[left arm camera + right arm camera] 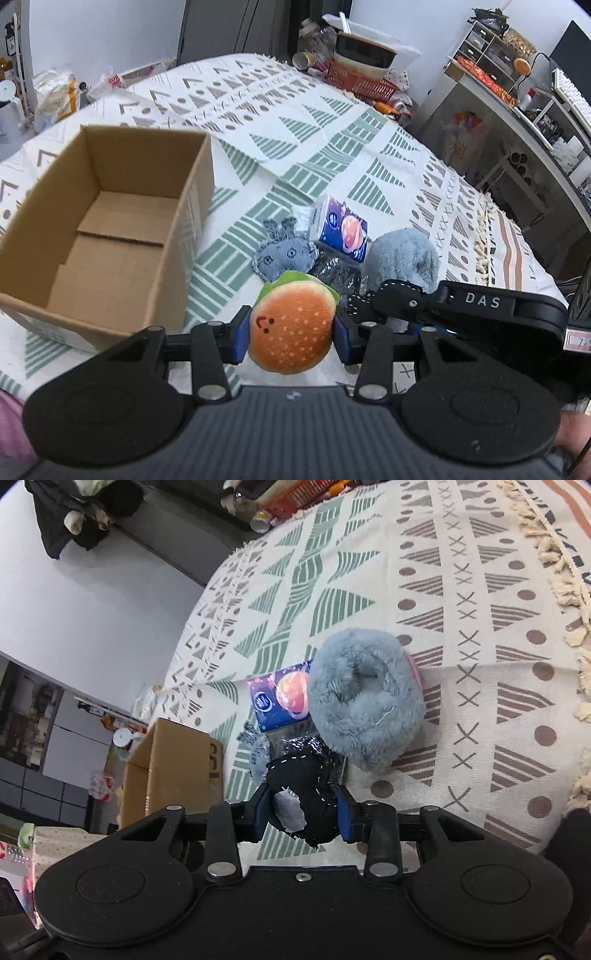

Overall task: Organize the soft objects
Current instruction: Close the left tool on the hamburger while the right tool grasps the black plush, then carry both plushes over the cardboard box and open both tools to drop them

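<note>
The hamburger plush [291, 328] is clamped between the blue pads of the left gripper [291, 334], its smiling face turned toward the camera. To the left of these fingers an open cardboard box [110, 229] is seen on the patterned cloth [332, 147]. Just ahead of them lie a blue knitted toy [284, 254], a tissue packet [340, 229] and a grey furry plush [402, 254]. A black stitched soft object [310, 794] (a grey patch is visible on it) is held between the fingers of the right gripper [304, 814]. Ahead of those fingers, the grey furry plush overlaps the tissue packet; the box is seen to their left.
</note>
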Action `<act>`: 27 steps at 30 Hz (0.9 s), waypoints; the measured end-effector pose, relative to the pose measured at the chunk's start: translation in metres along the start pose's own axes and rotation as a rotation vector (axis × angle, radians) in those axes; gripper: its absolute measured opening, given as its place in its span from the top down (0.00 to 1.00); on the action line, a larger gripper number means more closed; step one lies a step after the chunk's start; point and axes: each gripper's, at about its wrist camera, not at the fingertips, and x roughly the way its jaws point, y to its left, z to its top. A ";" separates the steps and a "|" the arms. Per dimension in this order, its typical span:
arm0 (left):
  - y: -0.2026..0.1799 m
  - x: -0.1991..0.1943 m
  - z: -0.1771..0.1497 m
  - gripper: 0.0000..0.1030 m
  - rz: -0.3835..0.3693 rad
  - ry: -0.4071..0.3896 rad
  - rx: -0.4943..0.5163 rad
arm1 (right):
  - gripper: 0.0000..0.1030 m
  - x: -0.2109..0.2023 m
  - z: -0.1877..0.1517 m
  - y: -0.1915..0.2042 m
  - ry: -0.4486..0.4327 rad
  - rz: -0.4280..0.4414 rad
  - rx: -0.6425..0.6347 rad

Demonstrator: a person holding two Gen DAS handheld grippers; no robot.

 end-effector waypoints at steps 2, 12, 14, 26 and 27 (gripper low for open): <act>0.001 -0.008 0.002 0.57 0.008 -0.010 0.003 | 0.65 -0.005 -0.001 0.002 -0.009 0.019 -0.011; 0.020 -0.048 0.021 0.57 0.032 -0.074 -0.027 | 0.65 -0.030 -0.001 0.038 -0.033 0.087 -0.106; 0.025 -0.054 0.025 0.57 0.035 -0.087 -0.035 | 0.65 -0.032 -0.001 0.048 -0.033 0.098 -0.115; 0.069 -0.073 0.050 0.57 0.049 -0.130 -0.098 | 0.65 -0.021 -0.004 0.110 -0.024 0.125 -0.174; 0.073 -0.073 0.052 0.57 0.049 -0.131 -0.105 | 0.65 -0.018 -0.003 0.115 -0.023 0.126 -0.178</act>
